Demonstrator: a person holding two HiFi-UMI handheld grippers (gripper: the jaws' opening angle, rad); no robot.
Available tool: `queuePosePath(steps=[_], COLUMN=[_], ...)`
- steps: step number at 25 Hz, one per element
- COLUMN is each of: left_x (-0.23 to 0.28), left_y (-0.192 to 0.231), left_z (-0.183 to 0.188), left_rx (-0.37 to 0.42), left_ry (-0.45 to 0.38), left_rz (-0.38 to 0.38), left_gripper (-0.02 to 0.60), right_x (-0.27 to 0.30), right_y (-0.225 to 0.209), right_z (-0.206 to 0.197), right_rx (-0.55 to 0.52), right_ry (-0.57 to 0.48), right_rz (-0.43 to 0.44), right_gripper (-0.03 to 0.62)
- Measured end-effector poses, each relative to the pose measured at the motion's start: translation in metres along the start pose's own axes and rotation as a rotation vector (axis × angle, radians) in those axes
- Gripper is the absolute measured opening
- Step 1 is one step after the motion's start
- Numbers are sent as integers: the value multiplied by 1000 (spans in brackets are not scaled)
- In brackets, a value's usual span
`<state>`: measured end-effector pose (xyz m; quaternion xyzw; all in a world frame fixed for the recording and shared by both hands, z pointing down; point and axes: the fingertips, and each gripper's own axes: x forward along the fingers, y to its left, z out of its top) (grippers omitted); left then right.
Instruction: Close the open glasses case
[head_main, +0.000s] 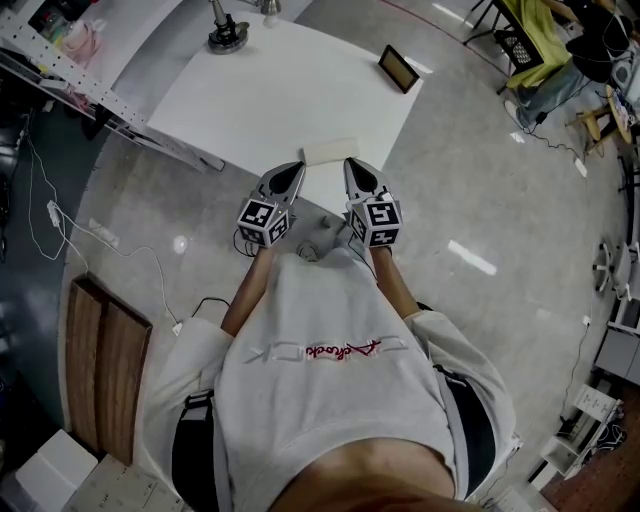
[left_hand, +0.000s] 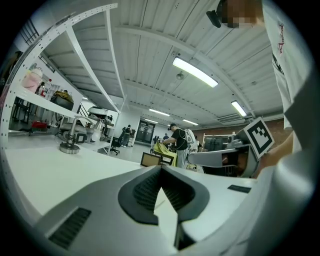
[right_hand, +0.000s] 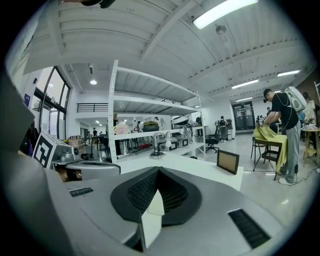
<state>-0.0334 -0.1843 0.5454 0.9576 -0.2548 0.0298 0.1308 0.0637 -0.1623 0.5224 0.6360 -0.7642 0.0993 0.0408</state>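
Note:
A white glasses case (head_main: 330, 152) lies at the near edge of the white table (head_main: 260, 100); from above I cannot tell whether its lid is up. My left gripper (head_main: 296, 169) hovers just short of the case's left end, jaws together with nothing held. My right gripper (head_main: 350, 166) is at the case's right end, also shut and empty. In the left gripper view the left gripper (left_hand: 160, 169) has its tips meeting, with the right gripper (left_hand: 220, 158) beside it. In the right gripper view the right gripper (right_hand: 158, 170) has its dark pads closed.
A small dark picture frame (head_main: 398, 68) stands at the table's far right corner, and a metal stand (head_main: 228, 36) at its far left. White shelving (head_main: 60, 60) runs along the left. Cables (head_main: 150, 262) and a wooden board (head_main: 100, 370) lie on the floor. A person (right_hand: 282, 135) stands far off.

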Motion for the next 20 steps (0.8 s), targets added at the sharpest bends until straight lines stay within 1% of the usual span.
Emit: queuePosePath(steps=[10, 20], left_x=[6, 2], left_y=[3, 7], left_z=[-2, -5], left_rx=[6, -9], left_ry=[9, 14], left_rz=[7, 20], left_gripper=[28, 28], right_x=[6, 7], right_y=[-6, -5], right_z=[-4, -9], right_rx=[-13, -3], right_ry=[15, 26], right_rz=[-1, 3], right_gripper=[26, 26])
